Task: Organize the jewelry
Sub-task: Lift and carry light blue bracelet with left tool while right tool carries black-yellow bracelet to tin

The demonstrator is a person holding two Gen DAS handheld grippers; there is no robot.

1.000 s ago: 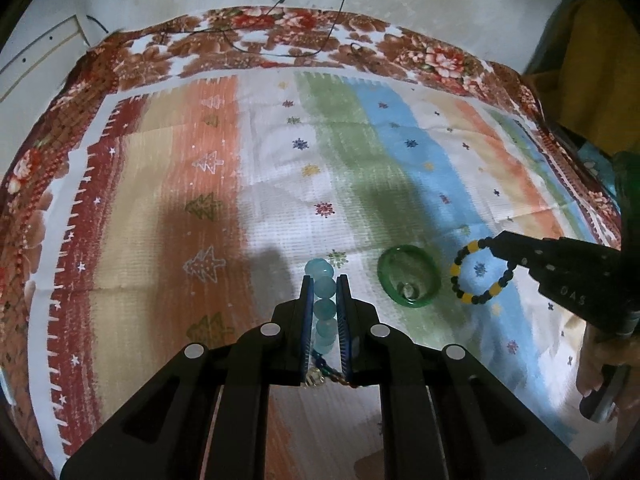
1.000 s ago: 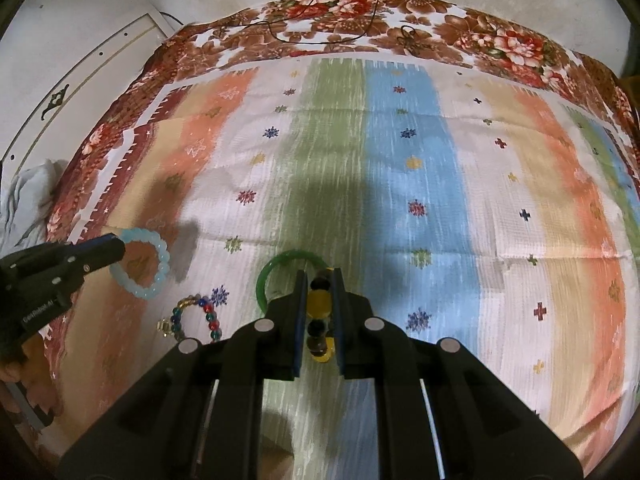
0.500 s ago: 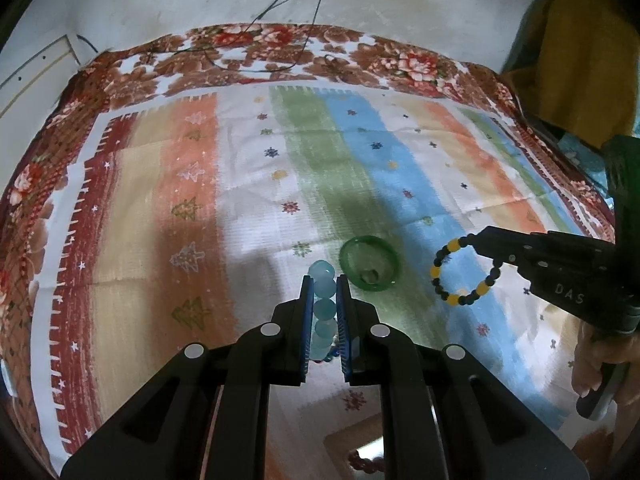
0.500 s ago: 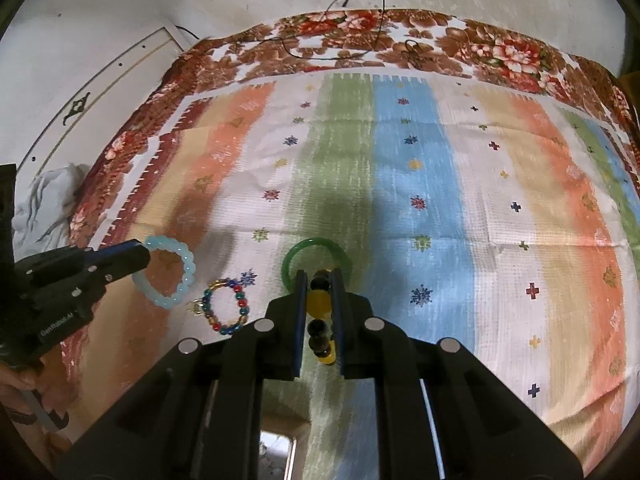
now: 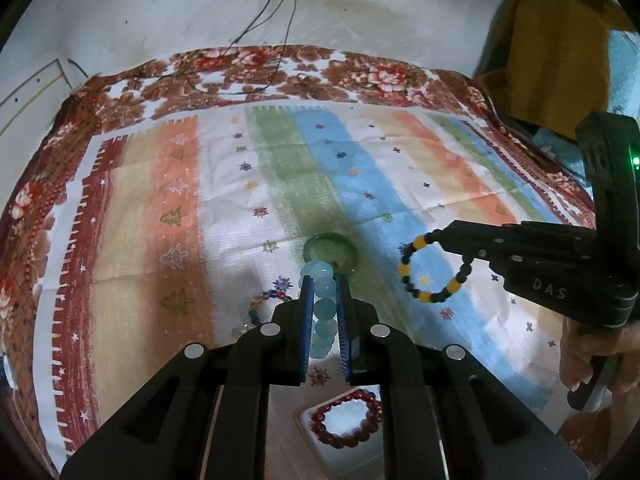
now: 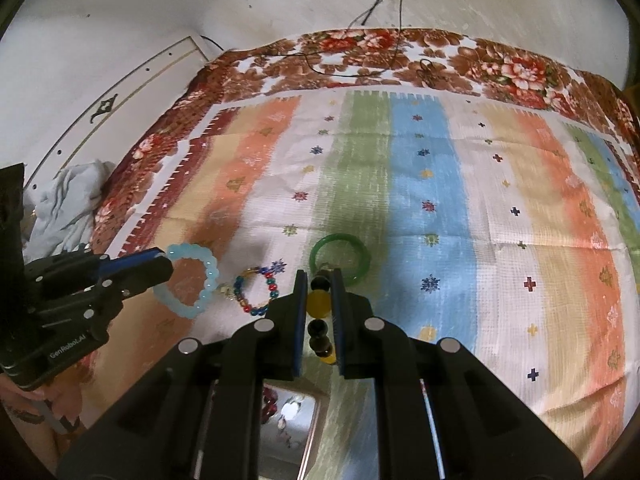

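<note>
Work surface: a striped cloth (image 6: 432,200) in orange, green, blue and white bands with small star and tree motifs, laid flat with visible fold creases. It lies over a floral brown-and-red blanket (image 6: 400,56), which shows as a border at 12 o'clock in both views. Behind the blanket stands a stained white wall (image 5: 360,12); black cables (image 5: 276,20) hang down it onto the blanket. A crumpled pale blue cloth (image 6: 64,208) lies at 9 o'clock in the right wrist view. A mustard-yellow fabric (image 5: 560,48) hangs at 2 o'clock in the left wrist view.

Left gripper (image 5: 324,300): jaws clamped on a light blue bead bracelet (image 6: 188,280), which is held above the cloth with its loop hanging free past the fingertips.

Right gripper (image 6: 319,300): jaws clamped on a black and yellow bead bracelet (image 5: 432,268), likewise held clear of the cloth. A hand (image 5: 588,352) grips its handle at 4 o'clock in the left wrist view.

Items on the cloth: a green bangle (image 6: 340,258) lies flat on the green band, near centre. A multicoloured bead bracelet (image 6: 256,290) lies just to its 9 o'clock side, apart from it, between the bangle and the held blue bracelet.

Near edge, 6 o'clock: a dark red bead bracelet (image 5: 346,418) rests inside a light-rimmed tray (image 6: 312,432), partly hidden behind the gripper bodies. The tray's full outline cannot be determined.
</note>
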